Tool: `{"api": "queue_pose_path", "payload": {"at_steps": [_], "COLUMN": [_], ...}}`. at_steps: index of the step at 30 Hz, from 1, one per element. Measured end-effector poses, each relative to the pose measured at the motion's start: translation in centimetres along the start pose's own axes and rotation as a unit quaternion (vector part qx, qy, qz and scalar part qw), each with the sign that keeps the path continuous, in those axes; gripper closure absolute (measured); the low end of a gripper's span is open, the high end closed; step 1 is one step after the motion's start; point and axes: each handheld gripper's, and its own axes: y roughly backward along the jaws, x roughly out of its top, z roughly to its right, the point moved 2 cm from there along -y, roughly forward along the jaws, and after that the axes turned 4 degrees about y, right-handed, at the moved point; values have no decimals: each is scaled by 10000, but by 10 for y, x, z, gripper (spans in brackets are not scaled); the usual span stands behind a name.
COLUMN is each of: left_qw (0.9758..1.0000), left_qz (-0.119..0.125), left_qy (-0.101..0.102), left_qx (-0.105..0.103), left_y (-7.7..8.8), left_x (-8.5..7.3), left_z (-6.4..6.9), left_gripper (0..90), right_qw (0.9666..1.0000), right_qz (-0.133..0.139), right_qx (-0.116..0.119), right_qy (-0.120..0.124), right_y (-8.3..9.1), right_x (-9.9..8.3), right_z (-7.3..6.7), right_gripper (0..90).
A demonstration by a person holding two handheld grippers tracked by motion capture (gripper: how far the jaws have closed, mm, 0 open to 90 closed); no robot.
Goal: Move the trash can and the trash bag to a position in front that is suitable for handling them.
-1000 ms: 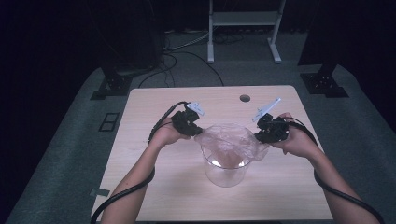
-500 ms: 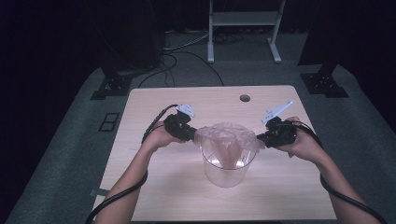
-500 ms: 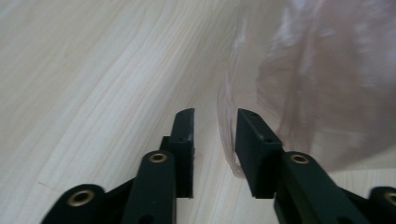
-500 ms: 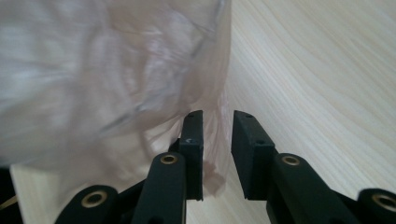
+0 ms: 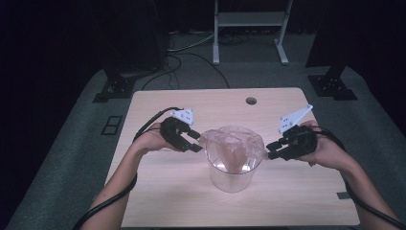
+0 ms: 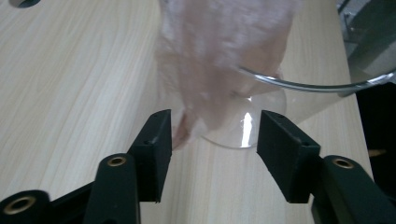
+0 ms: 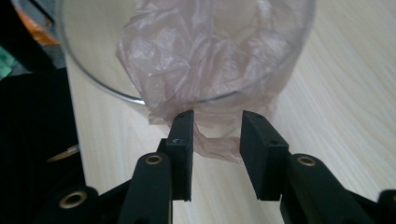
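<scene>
Thin pinkish plastic bag (image 5: 233,143) is lining the clear round container (image 5: 231,170) mid-desk (image 5: 158,201); both the left tongs (image 5: 195,142) and the right tongs (image 5: 271,149) are standing apart, having just been opening (film between, unpinched). Next: likely smoothing the rim overhang.

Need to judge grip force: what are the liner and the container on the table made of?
Liner: thin pinkish translucent plastic film, by its crinkles and limp overhang. Container: clear, rigid, glossy, with a rolled rim; glass or hard plastic, cannot tell. Table: pale wood-grain, matte, likely laminate.
</scene>
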Motion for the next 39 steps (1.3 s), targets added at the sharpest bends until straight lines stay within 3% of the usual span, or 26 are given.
{"api": "queue_pose_path", "payload": {"at_steps": [3, 8, 14, 22, 26, 29, 32, 35, 39], "left_qw": [9998, 9988, 9989, 9986, 9980, 9981, 9981, 9985, 9977], "left_qz": [-41, -42, -144, -69, -21, -104, -118, -71, 48], "left_qy": [-187, -490, -444, -170, -272, -437, -501, -452, -637], "left_qx": [0, 35, 34, 494, 572, 418, 352, 296, 215], "left_y": [-1, 1, 6, 13, 12, 5, 3, 5, 12], "left_x": [3, 10, 13, 23, 33, 37, 38, 34, 23], "left_z": [3, 8, 9, -2, -5, -3, 1, 6, 25], "left_gripper": [426, 531, 559, 421, 406, 517, 788, 840, 839], "right_qw": [9998, 9993, 9991, 9991, 9992, 9992, 9993, 9995, 9997], "right_qz": [-78, -192, -221, -62, -65, -79, -59, -57, -57], "right_qx": [65, 59, -36, -176, -153, -171, -219, -203, -61], "right_qy": [153, 321, 370, 383, 362, 361, 314, 247, 227], "right_y": [-1, 3, 12, 13, 12, 11, 10, 9, 6], "right_x": [3, 5, 1, 4, 5, 6, 7, 6, 2], "right_z": [-4, -14, -23, -25, -24, -24, -25, -26, -32], "right_gripper": [621, 585, 540, 544, 608, 672, 800, 893, 900]}}
